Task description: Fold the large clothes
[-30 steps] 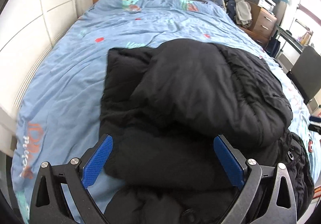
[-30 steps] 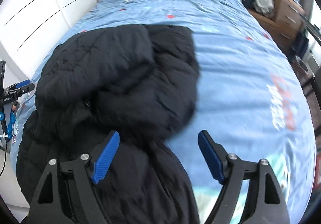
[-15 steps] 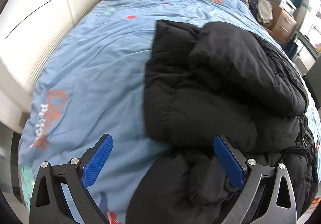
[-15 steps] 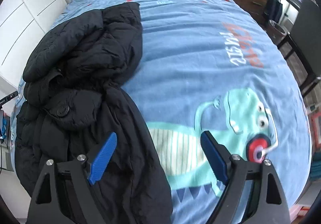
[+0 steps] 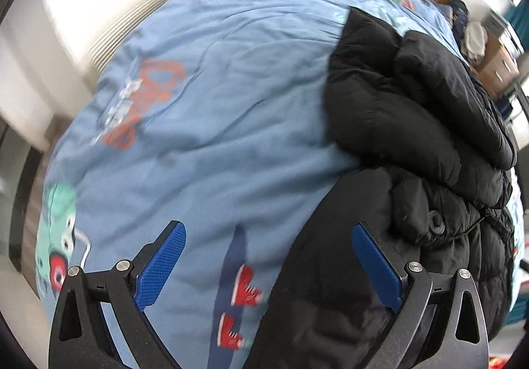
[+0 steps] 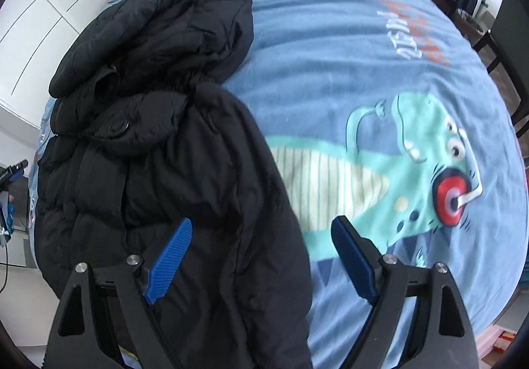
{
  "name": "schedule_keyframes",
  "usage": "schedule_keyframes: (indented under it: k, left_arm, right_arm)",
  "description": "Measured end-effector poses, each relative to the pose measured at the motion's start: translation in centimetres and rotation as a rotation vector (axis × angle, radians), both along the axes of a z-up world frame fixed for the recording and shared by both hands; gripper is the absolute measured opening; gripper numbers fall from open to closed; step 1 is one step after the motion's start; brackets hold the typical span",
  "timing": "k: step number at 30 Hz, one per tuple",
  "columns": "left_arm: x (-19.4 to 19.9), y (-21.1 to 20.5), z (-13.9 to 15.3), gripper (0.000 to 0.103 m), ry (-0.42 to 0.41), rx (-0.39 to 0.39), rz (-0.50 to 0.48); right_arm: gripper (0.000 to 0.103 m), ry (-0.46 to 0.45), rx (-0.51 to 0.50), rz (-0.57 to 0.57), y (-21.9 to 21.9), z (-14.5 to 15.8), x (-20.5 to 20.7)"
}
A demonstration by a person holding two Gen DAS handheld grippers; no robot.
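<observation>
Both grippers hang released above the near hem of the jacket (image 6: 172, 144): left gripper (image 5: 267, 266) over its left edge, right gripper (image 6: 261, 256) over its right. Farther off, the upper half lies folded on the duvet (image 6: 347, 48). Likely next: pinch the hem corners and fold away.

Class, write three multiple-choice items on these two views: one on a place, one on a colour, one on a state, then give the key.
1. Where does the black jacket lie?
A. on the blue bedcover
B. on a chair
C. on the floor

2. What colour are the tong pads?
A. red
B. blue
C. green

3. How do the right tongs stand?
A. shut on a sleeve
B. shut and empty
C. open

Key: A, the jacket rests on the bedcover; B, blue pads show on both tongs; C, a wide gap separates the fingers.
</observation>
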State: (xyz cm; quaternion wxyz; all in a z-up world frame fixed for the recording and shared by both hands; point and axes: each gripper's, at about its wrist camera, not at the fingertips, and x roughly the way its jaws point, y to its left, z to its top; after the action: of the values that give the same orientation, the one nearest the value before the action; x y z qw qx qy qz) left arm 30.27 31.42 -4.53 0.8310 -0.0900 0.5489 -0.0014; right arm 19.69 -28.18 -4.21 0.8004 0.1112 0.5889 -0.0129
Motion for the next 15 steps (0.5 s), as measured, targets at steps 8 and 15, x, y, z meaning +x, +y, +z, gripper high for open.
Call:
schedule_keyframes:
  k: [8,15]
  left_arm:
    - [-3.8,3.0,-3.9,0.100,0.147,-0.216,0.005]
    - [-7.0,3.1,-9.1,0.100,0.245,-0.497,-0.007]
  right_arm:
    - [0.087,0.093,0.094,-0.007,0.2,-2.4,-2.0]
    - [0.088,0.147,0.184,0.010,0.7,-5.1,-2.4]
